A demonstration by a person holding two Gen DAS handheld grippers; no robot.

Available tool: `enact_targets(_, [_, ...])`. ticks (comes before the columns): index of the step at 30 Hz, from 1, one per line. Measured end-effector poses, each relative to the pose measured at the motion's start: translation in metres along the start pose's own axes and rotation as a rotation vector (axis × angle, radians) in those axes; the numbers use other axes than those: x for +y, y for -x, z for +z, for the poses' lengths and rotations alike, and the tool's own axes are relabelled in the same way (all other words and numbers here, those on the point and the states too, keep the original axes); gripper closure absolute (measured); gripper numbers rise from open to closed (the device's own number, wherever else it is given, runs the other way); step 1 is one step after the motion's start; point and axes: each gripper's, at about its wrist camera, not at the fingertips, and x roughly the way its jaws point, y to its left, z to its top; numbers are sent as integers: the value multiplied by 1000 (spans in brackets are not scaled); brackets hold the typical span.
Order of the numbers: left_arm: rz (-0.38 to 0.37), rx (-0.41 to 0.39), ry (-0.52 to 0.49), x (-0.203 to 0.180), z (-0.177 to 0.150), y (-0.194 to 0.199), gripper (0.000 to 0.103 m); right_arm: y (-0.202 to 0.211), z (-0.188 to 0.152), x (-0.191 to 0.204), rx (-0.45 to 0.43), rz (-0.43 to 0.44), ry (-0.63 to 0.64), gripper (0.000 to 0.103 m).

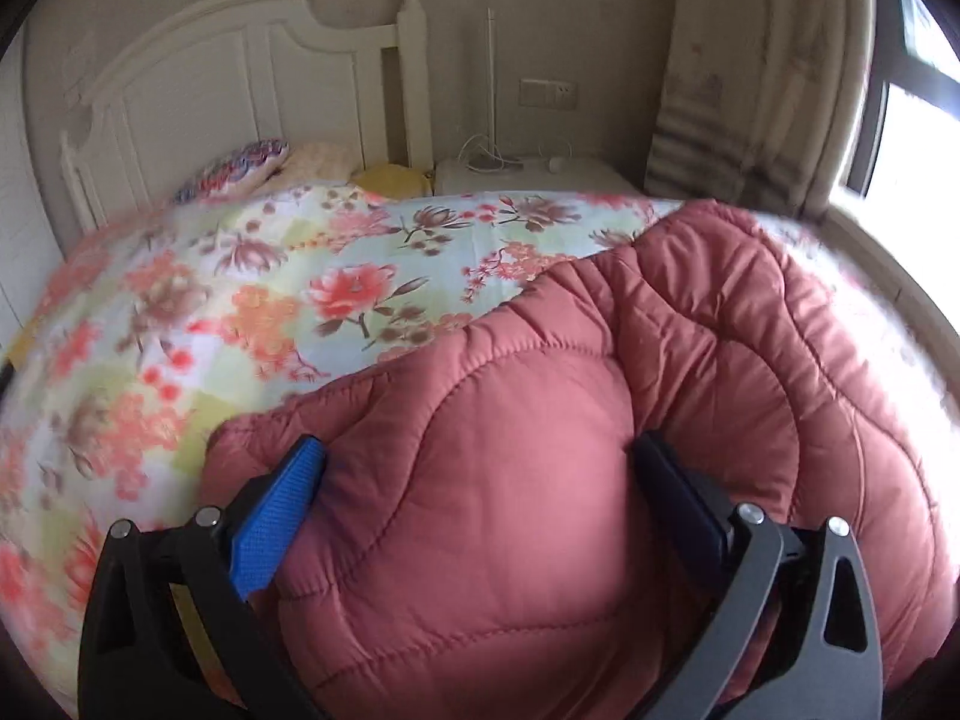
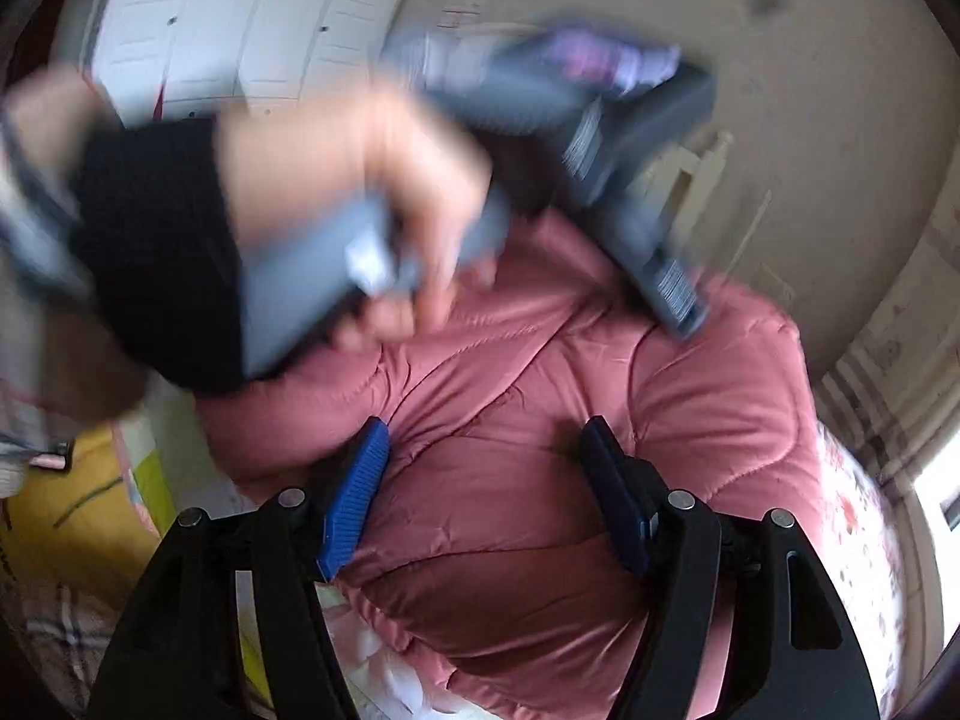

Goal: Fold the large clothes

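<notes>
Where jaws bite, pink quilted coat (image 1: 540,420) hidden, hand (image 2: 360,180) blurred

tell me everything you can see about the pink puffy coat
The pink puffy coat is a dusty rose quilted garment, padded, with a smooth slightly shiny shell and curved stitch lines. It lies bunched in thick rounded folds on the floral bedspread, toward the window side of the bed. The left gripper has a fat fold between its fingers, pads pressing into it. The right gripper likewise straddles a bulging fold, pads against the fabric. No zipper, hood or sleeve ends can be made out.
</notes>
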Motion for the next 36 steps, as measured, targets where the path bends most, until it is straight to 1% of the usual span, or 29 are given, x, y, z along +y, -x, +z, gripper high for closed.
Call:
enact_targets(1, [2,-12,14,4,0,4,2,2,0,0,-3,5,-1,37])
enact_targets(2, [12,-19,3,3,-1,5,2,5,2,-1,-3,21,-4,37])
enact_targets(3, [32,-28,-23,-1,-3,6,2,9,3,-4,-5,57,-8,37])
enact_targets(4, [46,-37,-35,-3,-4,7,2,15,3,-9,-15,96,-12,37])
enact_targets(5, [47,-43,-33,-2,-6,7,2,21,4,-14,-30,118,-19,38])
enact_targets(6, [41,-51,-21,1,-7,9,2,31,3,-23,-66,112,-41,38])
enact_targets(8, [31,-58,-4,4,-8,9,2,51,4,-47,-135,73,-106,38])
enact_targets(10, [19,-66,11,6,-8,11,2,63,3,-78,-184,51,-211,42])
enact_targets(11, [15,-64,14,7,-8,11,2,63,0,-94,-194,50,-272,42])
enact_targets(12, [14,-62,14,5,-7,9,2,58,-3,-102,-173,71,-307,43])
enact_targets(13, [11,-59,15,4,-7,9,2,46,-6,-106,-133,94,-320,43])
enact_targets(14, [1,-55,17,6,-7,9,2,25,-13,-103,-47,110,-302,42])
enact_targets(15, [-12,-55,22,6,-7,8,2,11,-20,-94,-7,73,-245,42])
enact_targets(16, [-24,-49,28,8,-7,7,2,3,-27,-84,-10,31,-187,42])
enact_targets(17, [-29,-42,30,9,-7,6,2,1,-28,-79,-9,13,-178,41])
enact_targets(19, [-38,-27,28,10,-8,3,2,0,-23,-78,28,6,-183,42])
enact_targets(21, [-47,-17,26,11,-8,2,2,0,-16,-83,67,38,-160,41])
enact_targets(23, [-45,-9,15,10,-8,1,2,4,-12,-94,85,99,-177,41])
enact_targets(25, [-33,-4,6,10,-9,1,2,11,-3,-108,87,165,-174,42])
enact_targets(26, [-31,-3,7,10,-9,0,2,16,3,-114,80,167,-169,42])
enact_targets(28, [-38,1,14,12,-9,-1,2,28,20,-136,25,87,-191,42])
enact_targets(30, [-40,1,16,12,-9,-1,2,32,35,-162,-41,47,-264,42])
enact_targets(32, [-38,0,15,12,-9,0,2,23,44,-183,-84,30,-337,42])
enact_targets(33, [-38,-2,16,12,-8,-1,2,5,46,-189,-50,39,-356,42])
enact_targets(34, [-38,-3,17,13,-8,-1,2,-13,44,-190,3,57,-346,42])
enact_targets(35, [-35,-3,19,14,-8,-1,2,-38,41,-187,94,87,-318,41])
enact_targets(36, [-16,-1,18,14,-8,-1,2,-62,29,-177,170,102,-279,41])
